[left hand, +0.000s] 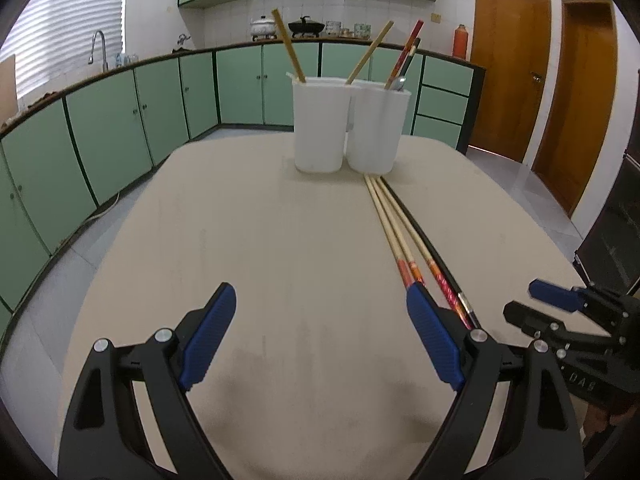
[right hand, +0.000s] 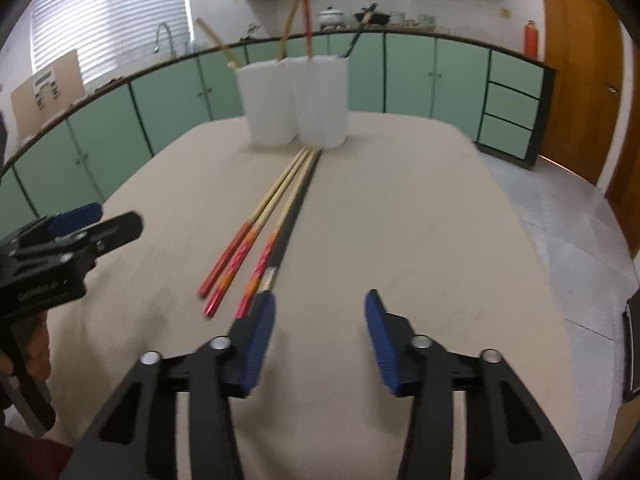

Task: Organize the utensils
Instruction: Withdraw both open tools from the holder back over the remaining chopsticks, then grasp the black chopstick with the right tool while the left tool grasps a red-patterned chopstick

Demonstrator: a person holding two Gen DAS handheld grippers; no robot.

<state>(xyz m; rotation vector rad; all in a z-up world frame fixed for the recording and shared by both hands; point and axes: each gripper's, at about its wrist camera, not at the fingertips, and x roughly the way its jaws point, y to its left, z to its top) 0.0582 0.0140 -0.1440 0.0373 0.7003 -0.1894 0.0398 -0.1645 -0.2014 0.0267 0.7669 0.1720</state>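
Green cabinets ringed the bench (left hand: 248, 240); the left gripper (left hand: 320, 340) gaped wide and empty, the right gripper (right hand: 320, 340) narrower, also empty, chopsticks (right hand: 256, 232) just ahead of its left finger; only the left view showed a spoon (left hand: 399, 83) in the right cup (left hand: 376, 128).

Right hand-held gripper (right hand: 319, 304): jaws apart, nothing between them.
Chopsticks (right hand: 272, 216): lay together on the table (right hand: 420, 220).
White cups (right hand: 298, 100): touching, holding utensils.
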